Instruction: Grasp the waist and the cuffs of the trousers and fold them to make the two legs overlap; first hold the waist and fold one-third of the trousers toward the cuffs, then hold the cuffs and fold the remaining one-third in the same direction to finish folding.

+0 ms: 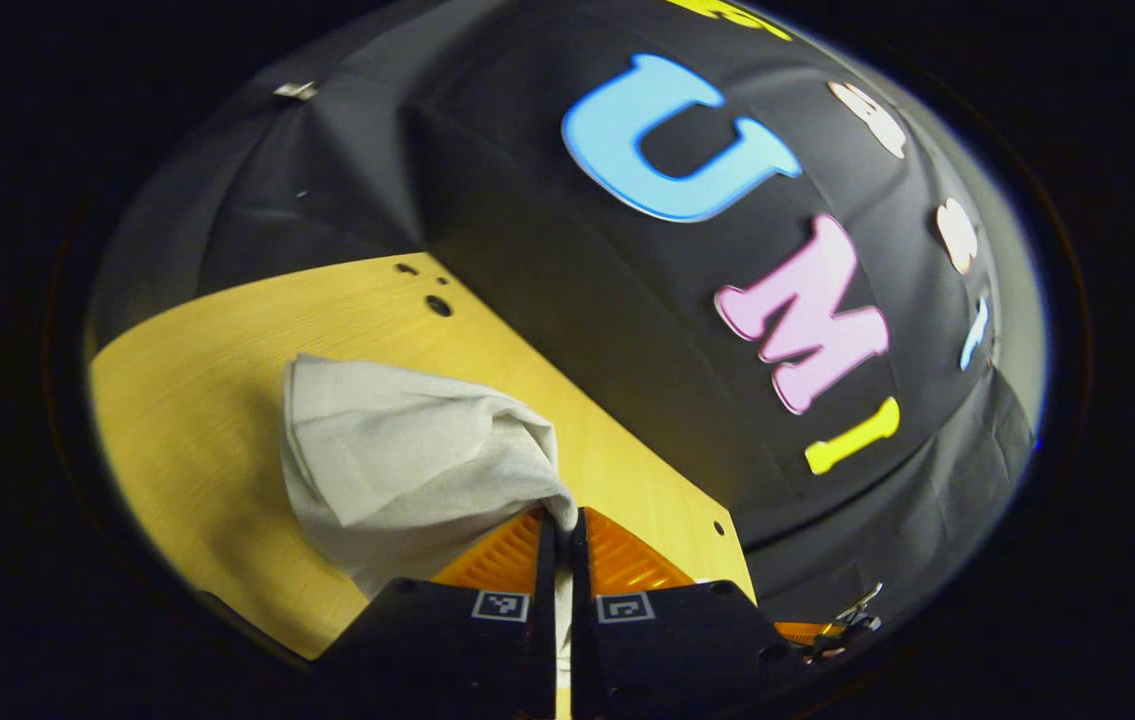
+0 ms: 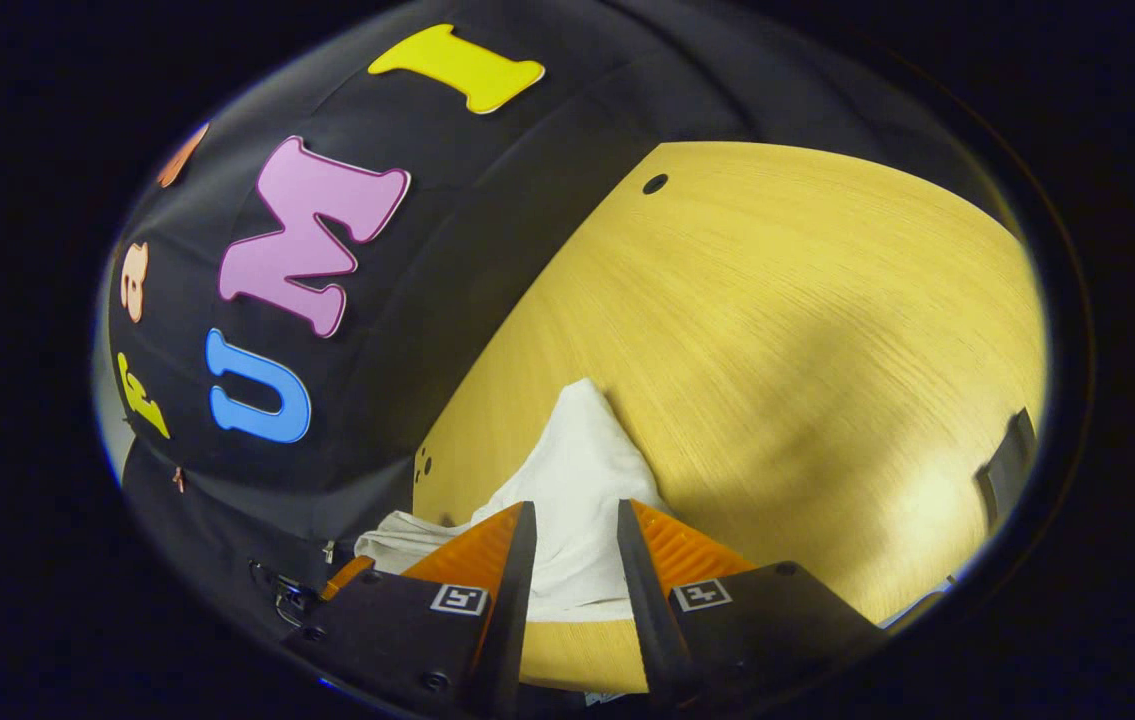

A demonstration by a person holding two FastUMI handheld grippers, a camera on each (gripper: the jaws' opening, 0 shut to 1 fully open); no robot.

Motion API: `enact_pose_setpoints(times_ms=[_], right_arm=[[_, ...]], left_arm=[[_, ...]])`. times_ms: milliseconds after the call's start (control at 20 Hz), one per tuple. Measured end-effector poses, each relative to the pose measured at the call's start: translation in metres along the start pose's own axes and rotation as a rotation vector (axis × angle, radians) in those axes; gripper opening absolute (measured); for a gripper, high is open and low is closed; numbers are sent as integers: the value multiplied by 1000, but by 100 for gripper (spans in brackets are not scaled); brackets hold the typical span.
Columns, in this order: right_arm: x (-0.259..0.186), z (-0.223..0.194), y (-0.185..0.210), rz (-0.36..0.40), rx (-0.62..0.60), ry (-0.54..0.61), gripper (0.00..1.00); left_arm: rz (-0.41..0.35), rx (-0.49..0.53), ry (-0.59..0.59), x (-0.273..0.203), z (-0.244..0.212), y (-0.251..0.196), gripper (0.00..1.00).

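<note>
Trousers [image 1: 407,450] pinched in left claw [image 1: 564,520]; right claw [image 2: 574,520] spread over them on table [image 2: 777,330].

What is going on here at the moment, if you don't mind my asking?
A person is folding pale trousers on a wooden table with two hand-held grippers. The left gripper is shut on a bunched edge of the cloth and lifts it off the table. The right gripper has its fingers apart with cloth lying between them, so it isn't pinching. The trousers look partly folded, not yet finished.
</note>
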State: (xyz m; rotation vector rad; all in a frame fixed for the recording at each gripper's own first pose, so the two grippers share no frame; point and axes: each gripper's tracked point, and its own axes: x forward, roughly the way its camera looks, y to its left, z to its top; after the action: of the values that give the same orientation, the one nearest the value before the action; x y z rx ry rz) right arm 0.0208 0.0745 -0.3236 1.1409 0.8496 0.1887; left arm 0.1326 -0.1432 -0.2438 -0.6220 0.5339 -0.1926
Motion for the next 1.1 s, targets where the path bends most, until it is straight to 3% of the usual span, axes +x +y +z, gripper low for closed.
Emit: enact_pose_setpoints(times_ms=[250, 550, 750, 900, 950, 1000, 1050, 1100], right_arm=[[-19, 6, -15, -17, 28, -29, 52], [-45, 26, -41, -51, 39, -78, 52], [-57, 41, -58, -62, 75, -111, 52], [-66, 50, -69, -73, 91, -130, 52], [-69, 51, -71, -76, 96, -135, 52], [-72, 52, -75, -79, 97, -137, 52], [-74, 52, -77, -85, 99, -139, 52], [-76, 53, -79, -88, 102, -142, 52]], left_arm=[[-99, 215, 113, 24, -36, -68, 10], [-194, 311, 245, 43, -103, -126, 10], [-204, 395, 329, 51, -150, -138, 11], [-211, 451, 392, 58, -185, -149, 14], [-211, 475, 407, 58, -194, -154, 22], [-209, 506, 420, 59, -204, -156, 19], [-208, 542, 432, 59, -211, -159, 34], [-211, 580, 446, 59, -219, -162, 36]])
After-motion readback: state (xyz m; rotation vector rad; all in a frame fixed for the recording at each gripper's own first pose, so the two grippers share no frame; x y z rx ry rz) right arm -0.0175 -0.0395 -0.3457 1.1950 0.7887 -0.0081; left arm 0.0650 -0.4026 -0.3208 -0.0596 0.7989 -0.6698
